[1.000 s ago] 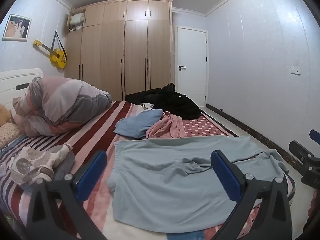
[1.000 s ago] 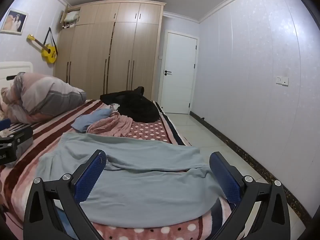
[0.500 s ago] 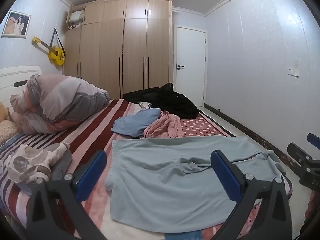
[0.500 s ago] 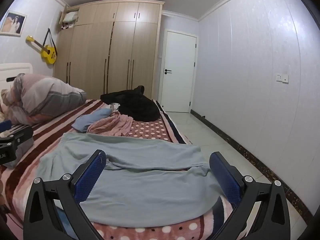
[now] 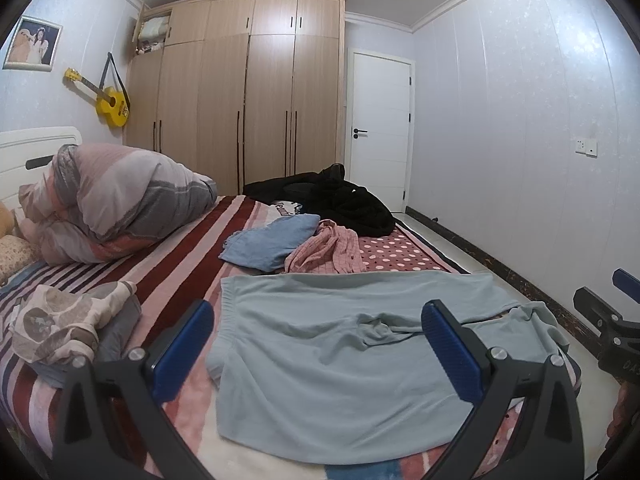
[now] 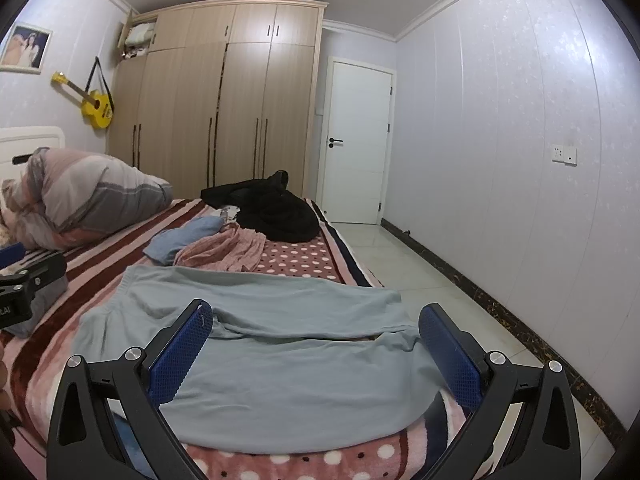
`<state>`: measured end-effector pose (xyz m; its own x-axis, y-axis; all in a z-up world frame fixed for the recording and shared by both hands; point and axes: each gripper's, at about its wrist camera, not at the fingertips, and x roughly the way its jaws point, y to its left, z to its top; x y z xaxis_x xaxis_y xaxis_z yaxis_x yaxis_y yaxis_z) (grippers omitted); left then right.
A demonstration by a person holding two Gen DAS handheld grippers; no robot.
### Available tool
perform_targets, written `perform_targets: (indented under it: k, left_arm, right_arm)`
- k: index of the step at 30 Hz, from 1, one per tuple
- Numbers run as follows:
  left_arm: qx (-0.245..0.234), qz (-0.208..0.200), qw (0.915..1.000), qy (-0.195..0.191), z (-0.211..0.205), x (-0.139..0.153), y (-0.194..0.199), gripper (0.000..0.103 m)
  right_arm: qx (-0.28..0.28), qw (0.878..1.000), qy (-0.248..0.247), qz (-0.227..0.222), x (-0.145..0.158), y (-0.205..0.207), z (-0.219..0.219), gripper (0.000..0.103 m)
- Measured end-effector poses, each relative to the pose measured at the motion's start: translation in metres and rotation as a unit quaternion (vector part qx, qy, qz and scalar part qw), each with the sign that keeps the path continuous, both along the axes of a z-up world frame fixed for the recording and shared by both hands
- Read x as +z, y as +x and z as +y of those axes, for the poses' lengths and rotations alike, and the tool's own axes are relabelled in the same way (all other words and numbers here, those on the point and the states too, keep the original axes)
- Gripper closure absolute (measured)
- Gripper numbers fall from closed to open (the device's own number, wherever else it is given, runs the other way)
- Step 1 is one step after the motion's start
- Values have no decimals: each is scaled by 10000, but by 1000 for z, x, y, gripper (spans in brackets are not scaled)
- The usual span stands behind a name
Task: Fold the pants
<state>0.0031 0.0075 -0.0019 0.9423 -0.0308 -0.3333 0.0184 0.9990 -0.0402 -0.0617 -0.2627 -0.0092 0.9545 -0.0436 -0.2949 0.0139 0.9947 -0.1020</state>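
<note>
While both your grippers hang spread wide and empty, the pants point(image 5: 332, 364) lie flat across the lower centre of each frame, long axis left-to-right: waistband nearer your left gripper point(image 5: 320, 352), leg ends nearer your right gripper point(image 6: 316, 356).

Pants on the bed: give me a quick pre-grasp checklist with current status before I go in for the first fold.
1. Pale blue pants spread flat across the bed: ok, some wrinkles at the crotch.
2. Left hand-held gripper open, empty: ok.
3. Right hand-held gripper open, empty: ok.
4. Waistband visible, reachable: ok.
5. Pink checked garment off the pants: not ok, it sits right at their far edge.
6. Leg cuffs fully on the bed: cannot tell.
</note>
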Motion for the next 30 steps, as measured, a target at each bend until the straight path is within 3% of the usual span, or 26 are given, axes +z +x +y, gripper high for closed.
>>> perform_targets:
  k: [30]
  left_arm:
    - [-94, -27, 9998, -160, 0, 1, 0, 1]
  right_arm:
    - [-10, 10000, 19, 15, 1, -2, 0, 0]
